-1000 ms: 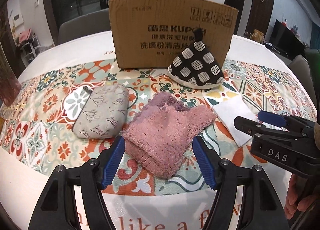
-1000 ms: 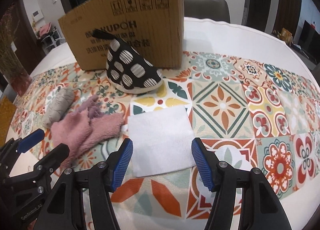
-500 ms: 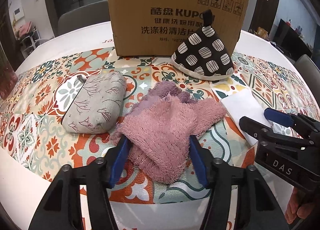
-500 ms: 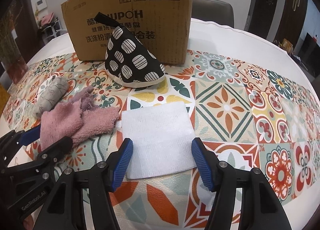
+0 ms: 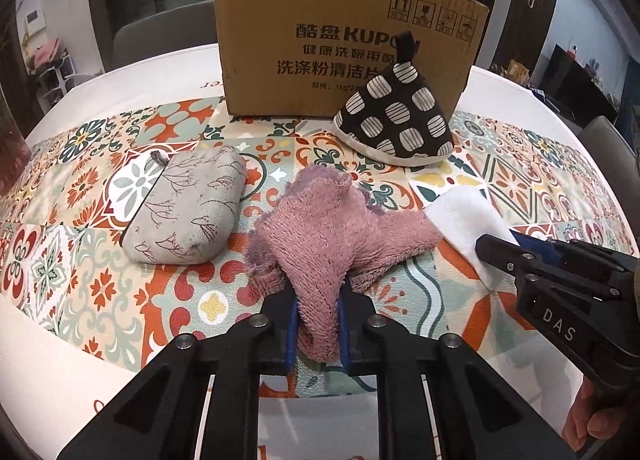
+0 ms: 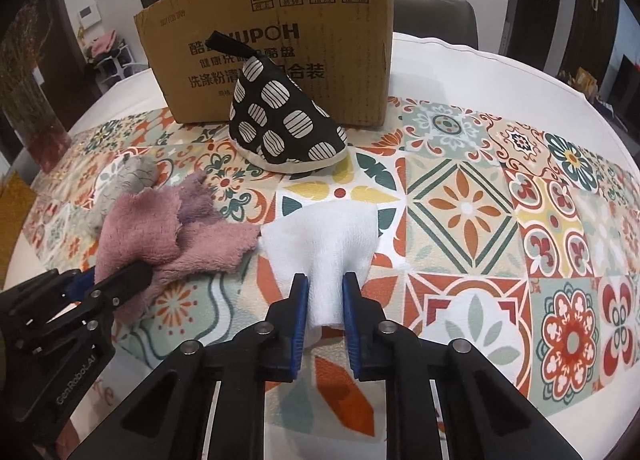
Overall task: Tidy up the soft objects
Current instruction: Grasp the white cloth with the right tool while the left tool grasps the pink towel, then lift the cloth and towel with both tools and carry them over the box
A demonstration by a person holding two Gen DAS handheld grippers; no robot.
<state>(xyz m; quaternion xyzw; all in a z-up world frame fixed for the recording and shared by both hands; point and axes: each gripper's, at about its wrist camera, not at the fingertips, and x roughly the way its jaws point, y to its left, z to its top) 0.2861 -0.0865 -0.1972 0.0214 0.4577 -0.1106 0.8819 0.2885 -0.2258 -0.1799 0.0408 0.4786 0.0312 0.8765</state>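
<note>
light: bright, even indoor | shadows: soft | focus: sharp | edges: fisheye bending, dark vignette

Two fisheye views, both low and close over the patterned tablecloth (image 5: 100, 260), both tilted steeply down and facing the cardboard box (image 5: 340, 40) at the far side. From the left wrist: looking out along the left gripper (image 5: 318, 324), box dead ahead, right gripper (image 5: 516, 248) poking in at the right edge. From the right wrist: box (image 6: 272, 44) ahead but shifted left (so sitting further right), left gripper (image 6: 116, 280) intruding at lower left. Shared by both: the box front, the spotted cone pouch (image 5: 396, 120) before it, the pink cloth (image 5: 340, 232) and white cloth (image 6: 324, 248) nearer than the box.
</note>
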